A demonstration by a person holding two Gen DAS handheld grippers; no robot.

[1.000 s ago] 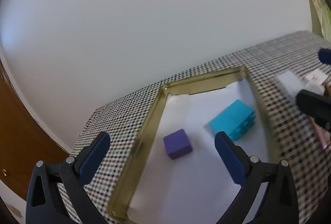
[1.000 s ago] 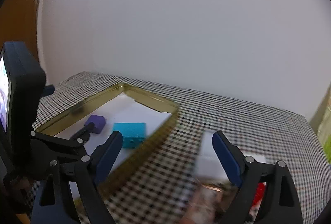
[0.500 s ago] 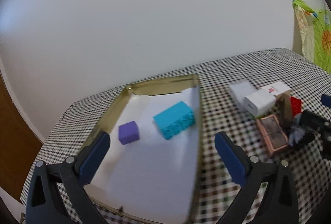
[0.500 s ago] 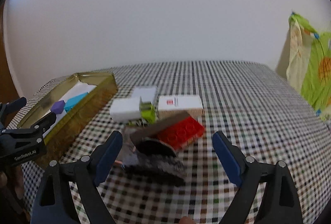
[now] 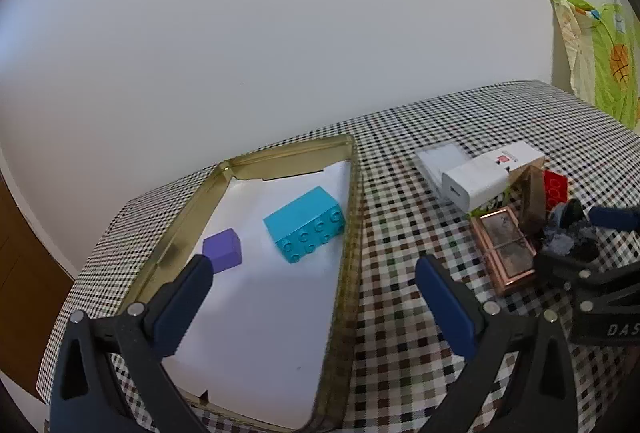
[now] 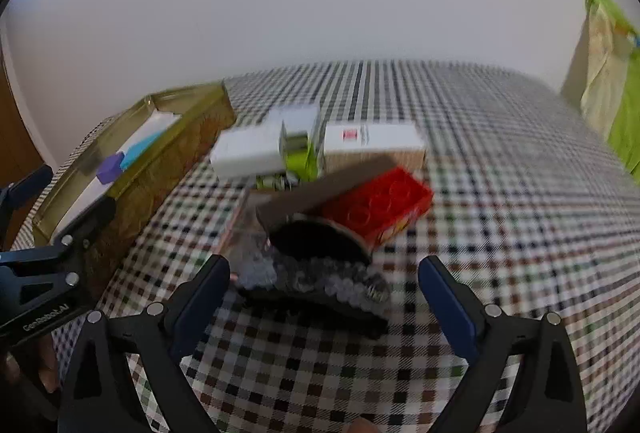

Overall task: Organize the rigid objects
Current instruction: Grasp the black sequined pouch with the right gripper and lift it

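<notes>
A gold metal tray (image 5: 350, 217) lined with white paper holds a cyan brick (image 5: 306, 229) and a purple cube (image 5: 224, 251). My left gripper (image 5: 314, 297) hangs open above the tray's right rim, with nothing between its fingers. To the right lies a heap: a white charger (image 5: 476, 183), a white box (image 6: 374, 139), a red brick (image 6: 380, 205), a rose-gold makeup palette (image 5: 504, 249) and a black beaded hair clip (image 6: 316, 281). My right gripper (image 6: 324, 285) stands open around the hair clip, just above it. The tray (image 6: 176, 149) shows at the left of the right wrist view.
The checked tablecloth (image 6: 500, 161) runs out to the right and back, bare beyond the heap. A green printed cloth (image 5: 600, 57) hangs at the far right against the white wall. A brown wooden door (image 5: 20, 273) stands left of the table.
Both cameras swung right from the tray towards the heap. My right gripper came down close over the hair clip. My left gripper shifted to the tray's right rim.
</notes>
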